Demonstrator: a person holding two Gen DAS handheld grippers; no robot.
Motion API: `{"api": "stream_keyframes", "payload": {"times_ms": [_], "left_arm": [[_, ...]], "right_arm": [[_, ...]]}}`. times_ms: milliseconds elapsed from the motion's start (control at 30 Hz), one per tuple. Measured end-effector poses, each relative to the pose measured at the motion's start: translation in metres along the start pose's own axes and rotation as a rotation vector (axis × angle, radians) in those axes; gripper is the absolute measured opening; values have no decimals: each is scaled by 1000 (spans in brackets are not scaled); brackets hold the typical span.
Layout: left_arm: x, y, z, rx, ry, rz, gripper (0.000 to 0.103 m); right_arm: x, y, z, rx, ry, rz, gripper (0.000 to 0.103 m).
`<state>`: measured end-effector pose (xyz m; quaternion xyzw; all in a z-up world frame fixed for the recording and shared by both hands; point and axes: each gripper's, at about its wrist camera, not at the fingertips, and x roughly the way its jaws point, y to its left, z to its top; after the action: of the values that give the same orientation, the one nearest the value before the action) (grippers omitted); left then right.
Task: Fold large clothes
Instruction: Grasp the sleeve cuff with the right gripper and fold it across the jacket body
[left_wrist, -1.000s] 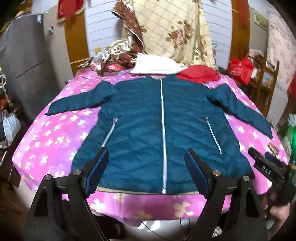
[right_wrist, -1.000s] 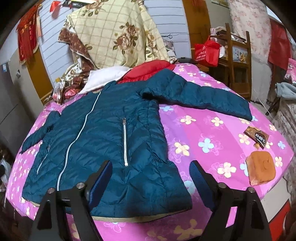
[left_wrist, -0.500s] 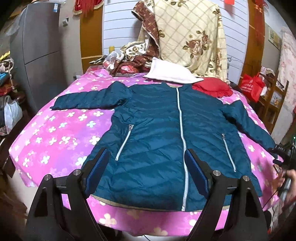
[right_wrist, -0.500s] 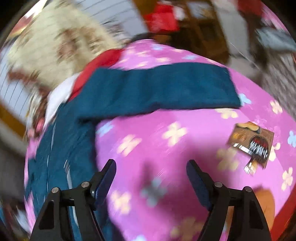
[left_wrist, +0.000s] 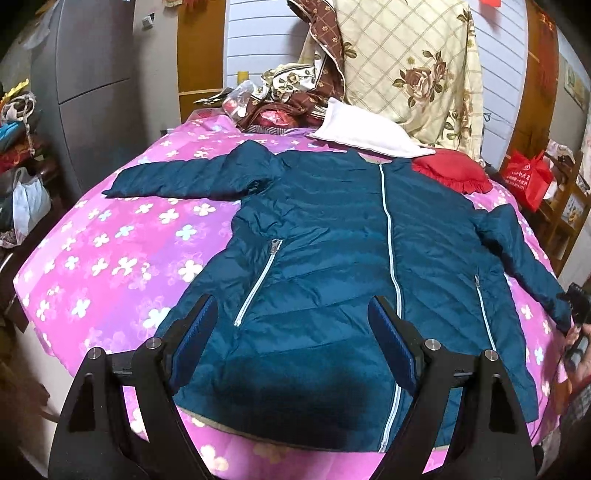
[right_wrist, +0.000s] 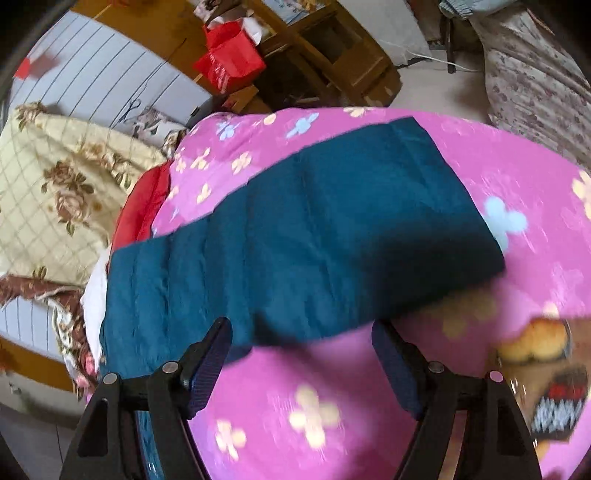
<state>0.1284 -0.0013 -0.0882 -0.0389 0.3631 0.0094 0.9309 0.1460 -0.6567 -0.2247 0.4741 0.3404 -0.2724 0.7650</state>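
Bed with pink flowered cover, bearing a teal padded jacket laid flat, front up, zip closed, sleeves spread toward 9 and 3 o'clock. At 12 o'clock of the jacket: white pillow, red cushion and a cream rose-print quilt against a white panelled wall. Grey cabinet at 10 o'clock; red bag at 2 o'clock. Left gripper stands wide, empty, over the hem. Right gripper stands wide, empty, at the sleeve; blurred packets lie at its 3 o'clock.
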Motion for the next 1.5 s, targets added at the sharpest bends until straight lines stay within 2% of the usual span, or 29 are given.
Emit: {"api": "stream_keyframes", "payload": {"times_ms": [67, 100, 133, 167, 200, 233, 333, 467, 633, 767, 933, 1100, 1167, 1333, 1400, 1500], "left_arm": [[2, -3, 1, 4, 0, 3, 84], [5, -5, 2, 7, 1, 6, 84], [6, -6, 2, 11, 5, 11, 84], [8, -6, 3, 14, 8, 16, 84], [10, -6, 4, 16, 10, 20, 84], [12, -5, 4, 16, 11, 24, 84], [15, -2, 5, 8, 17, 29, 84], [14, 2, 7, -6, 8, 19, 84], [4, 6, 8, 17, -35, 20, 84], [-2, 16, 14, 11, -78, 19, 84], [6, 33, 23, -16, -100, 1, 84], [24, 60, 37, -84, -105, 25, 84], [30, 71, 42, -113, -112, 32, 84], [55, 95, 62, -147, -141, 102, 84], [65, 105, 72, -176, -153, 125, 84], [79, 123, 83, -228, -161, 142, 84]], "right_arm": [[7, 2, 12, 27, -12, -15, 74], [9, 1, 16, 30, -15, -30, 61], [12, 2, 21, 25, -16, -70, 43], [14, 3, 25, 14, -18, -108, 36], [16, 3, 27, 5, -14, -128, 22], [18, 3, 31, -4, -6, -138, 15], [13, 5, 37, -40, -8, -149, 9], [-11, 31, 38, -145, -69, -180, 6], [-58, 110, 29, -370, -189, -213, 5], [-92, 189, 8, -515, -252, -175, 5], [-124, 302, -54, -718, -283, -71, 5], [-115, 397, -145, -894, -222, 38, 5], [-97, 432, -194, -979, -175, 71, 5], [-34, 476, -297, -1123, -38, 102, 5], [-5, 484, -330, -1157, 11, 87, 5], [37, 493, -363, -1176, 110, 78, 5]]}}
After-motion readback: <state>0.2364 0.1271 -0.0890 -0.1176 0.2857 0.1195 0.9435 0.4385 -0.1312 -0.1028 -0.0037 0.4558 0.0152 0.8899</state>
